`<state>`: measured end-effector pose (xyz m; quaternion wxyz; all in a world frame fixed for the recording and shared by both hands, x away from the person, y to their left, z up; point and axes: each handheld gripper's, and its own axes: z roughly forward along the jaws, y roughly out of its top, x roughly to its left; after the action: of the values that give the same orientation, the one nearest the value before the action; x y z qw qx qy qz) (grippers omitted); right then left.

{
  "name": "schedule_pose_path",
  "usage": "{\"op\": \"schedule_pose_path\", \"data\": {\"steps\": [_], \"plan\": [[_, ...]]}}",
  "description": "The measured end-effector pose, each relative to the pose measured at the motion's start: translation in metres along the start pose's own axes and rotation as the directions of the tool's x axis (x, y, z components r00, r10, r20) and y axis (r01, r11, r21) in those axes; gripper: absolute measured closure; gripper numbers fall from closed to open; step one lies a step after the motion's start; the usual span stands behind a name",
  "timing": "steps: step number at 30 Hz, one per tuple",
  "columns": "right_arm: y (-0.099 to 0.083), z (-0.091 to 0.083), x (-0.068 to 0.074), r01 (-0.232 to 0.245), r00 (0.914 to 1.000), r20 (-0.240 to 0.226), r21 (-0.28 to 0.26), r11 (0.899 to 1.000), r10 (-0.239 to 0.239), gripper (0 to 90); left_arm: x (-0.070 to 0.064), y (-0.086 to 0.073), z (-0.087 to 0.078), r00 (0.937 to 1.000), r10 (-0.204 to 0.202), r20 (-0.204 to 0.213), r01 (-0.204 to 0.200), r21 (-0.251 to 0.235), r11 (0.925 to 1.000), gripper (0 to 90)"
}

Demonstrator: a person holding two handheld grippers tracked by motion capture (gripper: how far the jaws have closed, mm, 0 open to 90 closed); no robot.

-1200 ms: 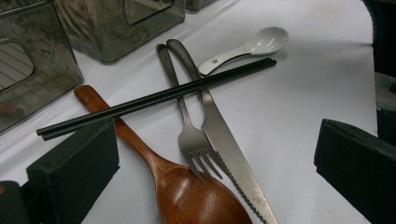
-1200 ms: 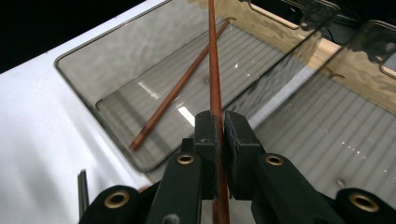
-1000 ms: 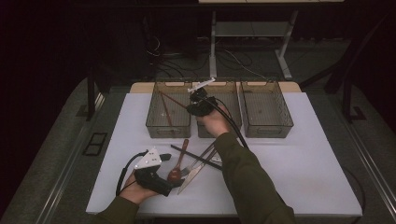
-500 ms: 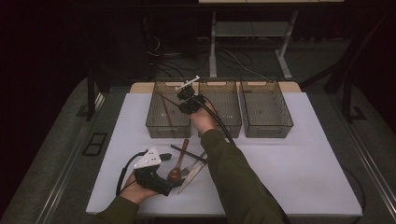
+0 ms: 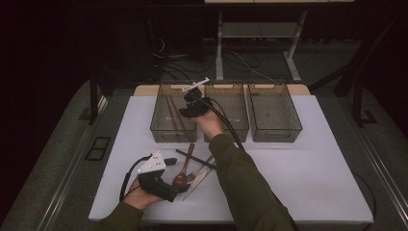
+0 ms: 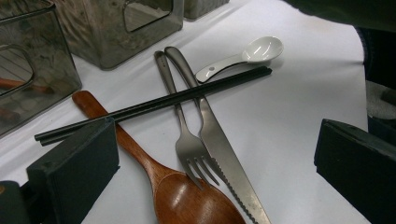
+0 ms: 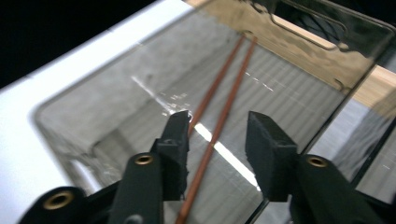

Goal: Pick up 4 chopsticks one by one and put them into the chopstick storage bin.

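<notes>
Over left bin [image 5: 174, 113], right gripper [image 7: 217, 135] jaws parted, empty.

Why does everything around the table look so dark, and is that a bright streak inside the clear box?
High view: light falls on the white table alone; the floor beyond is nearly black. Right gripper view: a glare streak crosses the bin floor under the wooden chopsticks; the jaws look soft. Left gripper view: the cutlery is sharp.
</notes>
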<state>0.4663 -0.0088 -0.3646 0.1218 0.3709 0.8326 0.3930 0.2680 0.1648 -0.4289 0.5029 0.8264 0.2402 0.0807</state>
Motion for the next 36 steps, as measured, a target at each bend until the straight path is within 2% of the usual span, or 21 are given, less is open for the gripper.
{"op": "schedule_pose_path", "data": {"steps": [4, 10, 18, 22, 25, 28, 30, 36], "plan": [[-0.007, -0.012, -0.004, -0.005, 0.9986, -0.053, -0.031, 0.999, 0.004, 52.1, 0.000, 0.000, 0.000, 1.0000, -0.005, 0.002, 0.005, -0.004, 1.0000, 0.0], [-0.020, -0.035, -0.011, -0.009, 0.9950, -0.100, -0.071, 0.997, 0.002, 49.7, -0.001, 0.000, 0.001, 1.0000, -0.009, 0.001, 0.009, -0.005, 0.9999, 0.0], [-0.037, -0.064, -0.017, 0.032, 0.9916, -0.122, -0.089, 0.996, -0.043, 49.2, -0.001, 0.000, 0.001, 1.0000, -0.001, 0.002, 0.001, 0.001, 1.0000, 0.0], [-0.046, -0.076, -0.020, 0.044, 0.9895, -0.133, -0.094, 0.995, -0.056, 49.2, -0.002, 0.000, 0.002, 0.9999, -0.011, 0.004, 0.011, -0.002, 0.9999, 0.0], [-0.055, -0.083, -0.022, 0.060, 0.9834, -0.165, -0.093, 0.994, -0.075, 49.2, -0.002, 0.000, 0.002, 1.0000, -0.006, 0.003, 0.006, 0.001, 1.0000, 0.0], [-0.064, -0.091, -0.023, 0.083, 0.9793, -0.178, -0.079, 0.993, -0.096, 49.2, -0.002, 0.000, 0.001, 1.0000, -0.005, 0.002, 0.005, 0.005, 1.0000, 0.0], [-0.070, -0.096, -0.024, 0.102, 0.9777, -0.176, -0.083, 0.991, -0.116, 49.2, -0.002, 0.000, 0.001, 1.0000, -0.006, 0.002, 0.006, 0.003, 1.0000, 0.0], [-0.086, -0.113, -0.026, 0.115, 0.9735, -0.188, -0.093, 0.989, -0.131, 50.6, -0.002, 0.000, 0.002, 1.0000, -0.005, 0.001, 0.005, 0.006, 1.0000, 0.0]]}}
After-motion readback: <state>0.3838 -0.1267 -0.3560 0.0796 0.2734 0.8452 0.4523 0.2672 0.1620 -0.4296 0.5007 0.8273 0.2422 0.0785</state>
